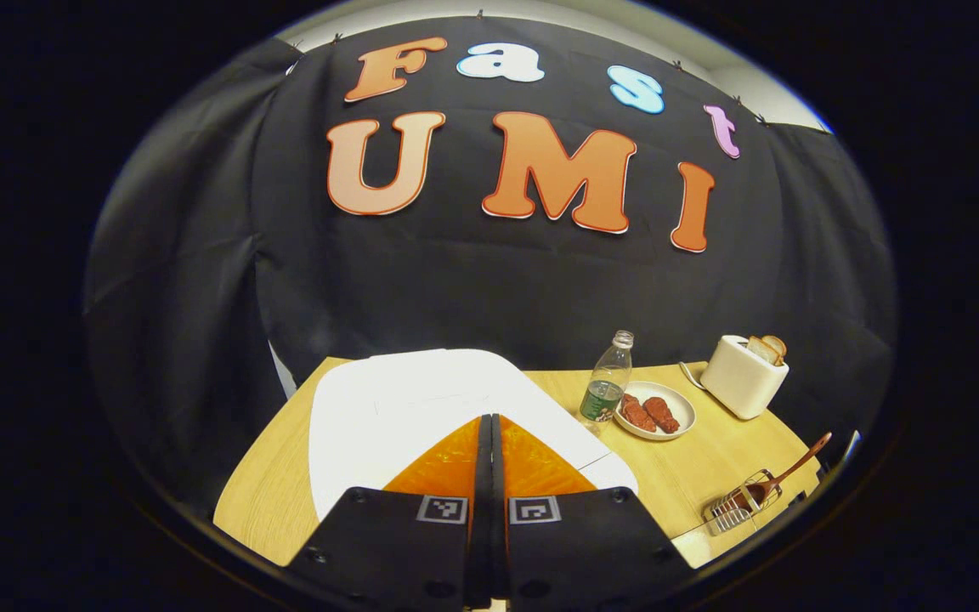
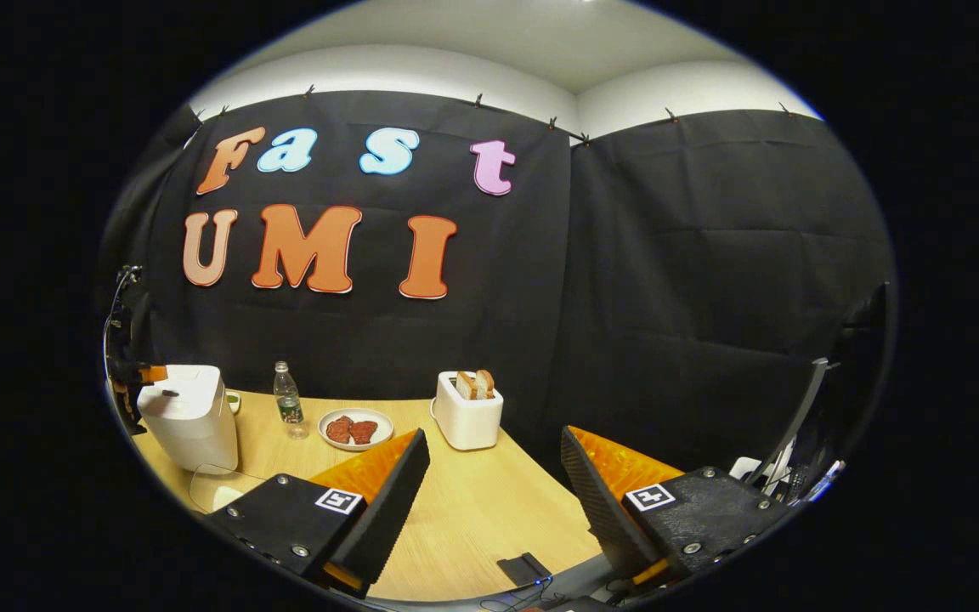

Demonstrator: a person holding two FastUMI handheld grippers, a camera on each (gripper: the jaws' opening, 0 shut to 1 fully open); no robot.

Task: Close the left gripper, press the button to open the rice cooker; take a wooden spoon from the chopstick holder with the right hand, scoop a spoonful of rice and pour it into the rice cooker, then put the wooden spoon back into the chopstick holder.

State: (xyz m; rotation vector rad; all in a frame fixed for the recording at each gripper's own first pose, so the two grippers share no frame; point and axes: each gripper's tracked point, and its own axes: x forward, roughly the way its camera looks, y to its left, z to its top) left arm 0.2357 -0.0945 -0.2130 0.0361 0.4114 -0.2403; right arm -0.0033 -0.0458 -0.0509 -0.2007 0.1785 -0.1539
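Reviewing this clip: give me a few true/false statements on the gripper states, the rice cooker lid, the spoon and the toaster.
1. The left gripper is shut, its fingers together over the white rice cooker. True.
2. The right gripper is shut on the wooden spoon. False: it is open and holds nothing; the wooden spoon sits in the wire chopstick holder.
3. The rice cooker lid is up. False: the right gripper view shows the cooker closed.
4. The toaster holds bread slices. True.
5. A plastic bottle stands beside the plate. True.
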